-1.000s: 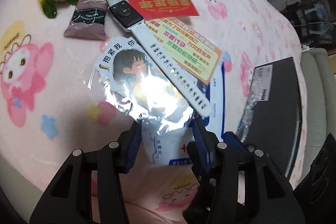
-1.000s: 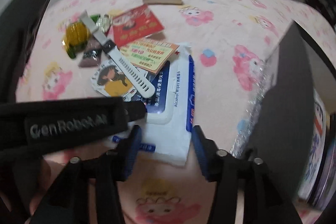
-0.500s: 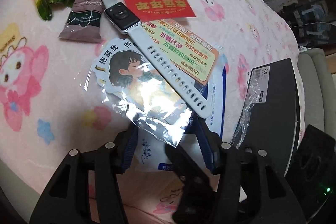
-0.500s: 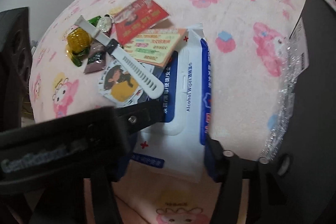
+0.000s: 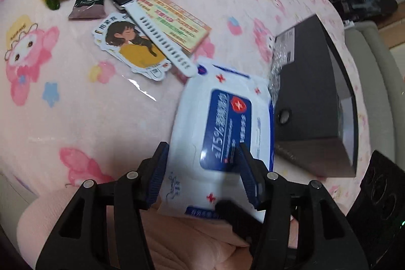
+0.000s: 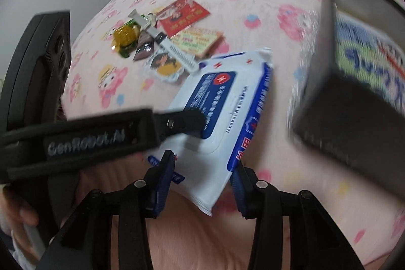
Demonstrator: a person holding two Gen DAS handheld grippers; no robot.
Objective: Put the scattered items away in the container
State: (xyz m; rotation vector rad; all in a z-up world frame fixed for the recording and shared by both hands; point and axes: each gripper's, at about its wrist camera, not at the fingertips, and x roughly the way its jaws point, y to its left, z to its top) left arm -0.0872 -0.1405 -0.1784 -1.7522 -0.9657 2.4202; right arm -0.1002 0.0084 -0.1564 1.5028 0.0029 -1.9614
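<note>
Your left gripper (image 5: pixel 202 166) and right gripper (image 6: pixel 203 180) both clamp the lifted wipes pack (image 5: pixel 222 128), each at its near end.

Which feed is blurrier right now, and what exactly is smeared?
Right wrist view: the dark box is badly motion-smeared, the wipes pack only a little soft. Left wrist view: sharper; watch and stickers stay crisp, the wipes pack's near edge is slightly blurred, fisheye bends the edges.

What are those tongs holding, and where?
The alcohol wipes pack, lifted by its near end: left tongs and right tongs both straddle it.
</note>
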